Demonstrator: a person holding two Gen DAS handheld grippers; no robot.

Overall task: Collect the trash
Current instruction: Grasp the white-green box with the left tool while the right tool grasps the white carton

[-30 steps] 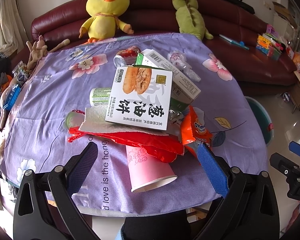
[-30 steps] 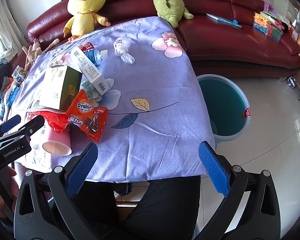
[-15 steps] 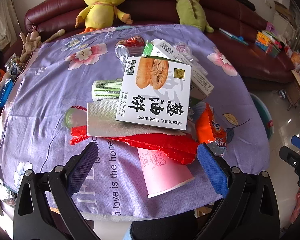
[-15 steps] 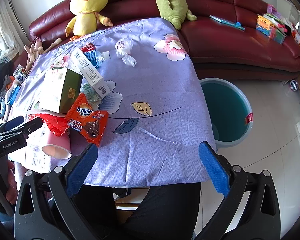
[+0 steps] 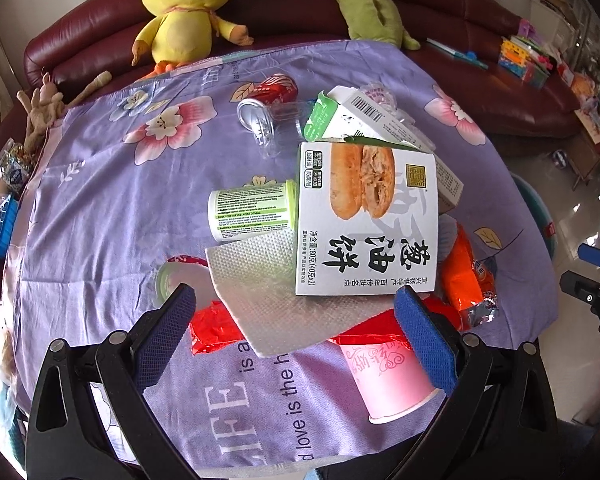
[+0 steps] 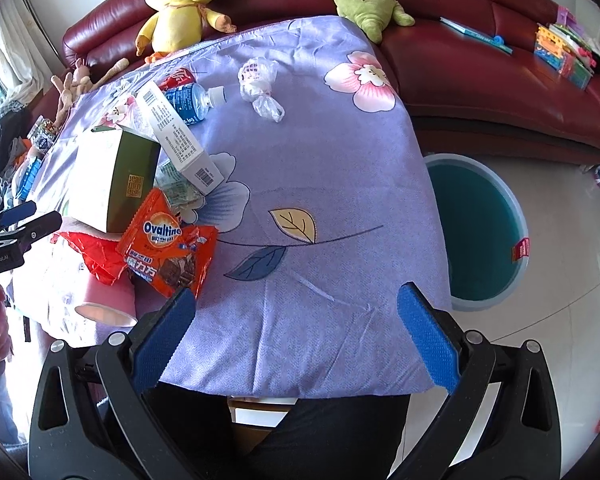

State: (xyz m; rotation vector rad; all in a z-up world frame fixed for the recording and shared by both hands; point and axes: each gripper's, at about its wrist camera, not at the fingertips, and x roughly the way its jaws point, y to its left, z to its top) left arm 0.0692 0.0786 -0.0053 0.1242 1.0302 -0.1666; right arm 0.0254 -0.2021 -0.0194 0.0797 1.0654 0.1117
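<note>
A heap of trash lies on the purple flowered tablecloth (image 5: 100,208). In it are a white pancake box (image 5: 368,220), a silver foil sheet (image 5: 268,296), a red wrapper (image 5: 214,326), a pink paper cup (image 5: 384,376), an orange Ovaltine packet (image 6: 168,244), a green-labelled tub (image 5: 252,210) and a red can (image 5: 268,98). My left gripper (image 5: 296,336) is open and empty, its jaws either side of the foil and red wrapper. My right gripper (image 6: 296,336) is open and empty over the cloth's near edge. A crumpled clear bag (image 6: 260,88) and a blue-labelled bottle (image 6: 190,100) lie farther back.
A teal bin (image 6: 480,232) stands on the tiled floor right of the table. A dark red sofa (image 6: 480,64) behind holds a yellow chick toy (image 5: 184,12), a green plush (image 5: 368,4) and toys at the right end. Clutter lies left of the table.
My left gripper has moved forward over the heap, so the foil, red wrapper and cup now lie between its jaws. My right gripper has edged closer to the table edge.
</note>
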